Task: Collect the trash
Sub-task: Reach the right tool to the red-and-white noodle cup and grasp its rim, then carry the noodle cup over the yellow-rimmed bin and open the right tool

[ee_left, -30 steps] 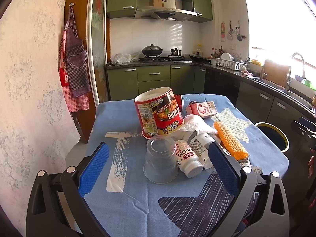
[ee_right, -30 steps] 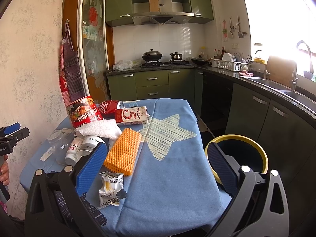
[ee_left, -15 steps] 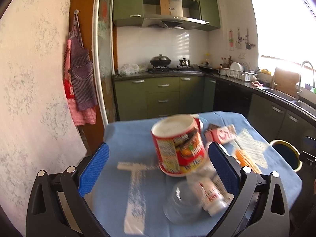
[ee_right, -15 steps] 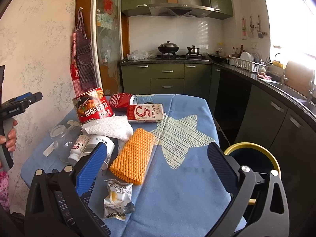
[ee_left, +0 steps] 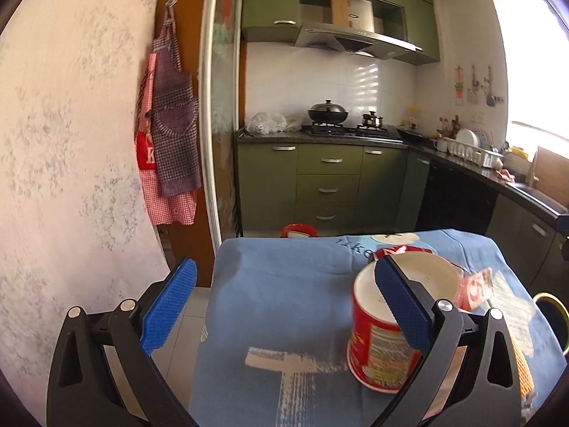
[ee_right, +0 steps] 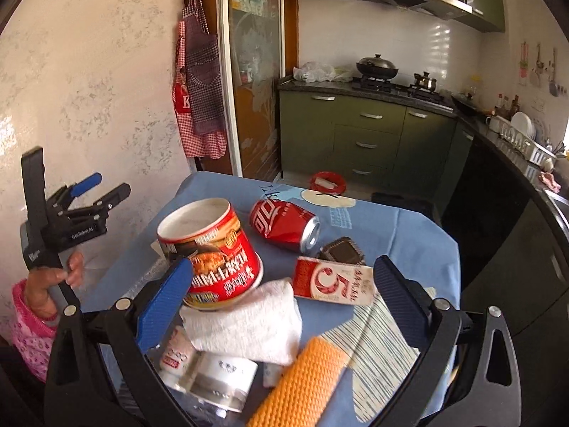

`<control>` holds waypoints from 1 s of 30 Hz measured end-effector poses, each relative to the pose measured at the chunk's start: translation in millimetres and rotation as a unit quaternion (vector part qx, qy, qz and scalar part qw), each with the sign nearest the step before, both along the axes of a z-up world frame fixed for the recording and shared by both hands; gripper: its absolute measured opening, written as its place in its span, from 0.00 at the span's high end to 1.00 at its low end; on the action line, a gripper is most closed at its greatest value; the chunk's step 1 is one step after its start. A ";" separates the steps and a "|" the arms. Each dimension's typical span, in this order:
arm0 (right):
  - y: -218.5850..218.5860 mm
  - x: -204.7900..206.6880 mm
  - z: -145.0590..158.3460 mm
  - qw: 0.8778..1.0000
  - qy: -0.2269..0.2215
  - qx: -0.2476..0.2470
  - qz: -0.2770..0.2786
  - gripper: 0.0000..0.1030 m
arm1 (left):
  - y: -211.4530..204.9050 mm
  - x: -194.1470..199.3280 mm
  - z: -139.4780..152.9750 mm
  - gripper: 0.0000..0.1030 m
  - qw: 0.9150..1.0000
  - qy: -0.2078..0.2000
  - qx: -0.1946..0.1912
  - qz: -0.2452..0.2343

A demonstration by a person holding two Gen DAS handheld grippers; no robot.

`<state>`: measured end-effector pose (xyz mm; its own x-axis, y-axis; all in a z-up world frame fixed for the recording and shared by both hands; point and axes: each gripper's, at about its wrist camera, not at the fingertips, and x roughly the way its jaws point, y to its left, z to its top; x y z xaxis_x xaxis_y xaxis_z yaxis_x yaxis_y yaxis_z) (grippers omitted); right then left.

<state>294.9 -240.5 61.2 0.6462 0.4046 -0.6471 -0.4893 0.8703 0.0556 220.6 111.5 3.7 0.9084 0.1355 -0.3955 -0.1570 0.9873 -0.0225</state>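
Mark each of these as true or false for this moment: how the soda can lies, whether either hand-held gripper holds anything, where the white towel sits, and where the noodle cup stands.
1. The red soda can stands upright. False: it lies on its side.
2. The right hand-held gripper is open and holds nothing. True.
3. The white towel hangs on the wall. False: it lies on the table, against the red noodle cup.
4. The left hand-held gripper grips the noodle cup. False: it is open and empty.
5. The noodle cup stands on the blue tablecloth. True.
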 end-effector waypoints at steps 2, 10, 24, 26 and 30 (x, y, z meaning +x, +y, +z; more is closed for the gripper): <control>16.8 20.6 0.8 1.000 0.025 -0.003 0.010 0.09 | 12.1 11.6 -7.8 0.04 1.000 0.001 -0.009 0.015; 84.7 80.6 -12.2 0.991 0.108 -0.064 0.039 0.57 | 36.1 28.8 -41.3 0.04 0.998 0.031 -0.031 0.038; 129.1 104.6 -48.1 0.979 0.150 -0.136 0.032 0.93 | 32.4 24.4 -49.7 0.04 0.998 0.037 -0.036 0.022; 128.7 102.8 -46.8 0.980 0.148 -0.131 0.035 0.94 | 31.4 23.5 -49.8 0.04 0.998 0.036 -0.037 0.019; 126.2 98.6 -37.2 0.984 0.133 -0.113 0.039 0.94 | 30.5 22.5 -49.9 0.04 0.999 0.035 -0.036 0.019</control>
<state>393.5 -114.3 24.0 0.4148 0.2728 -0.8681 -0.5497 0.8354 -0.0001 243.1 142.0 -46.3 0.8730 0.1383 -0.4678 -0.1982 0.9768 -0.0809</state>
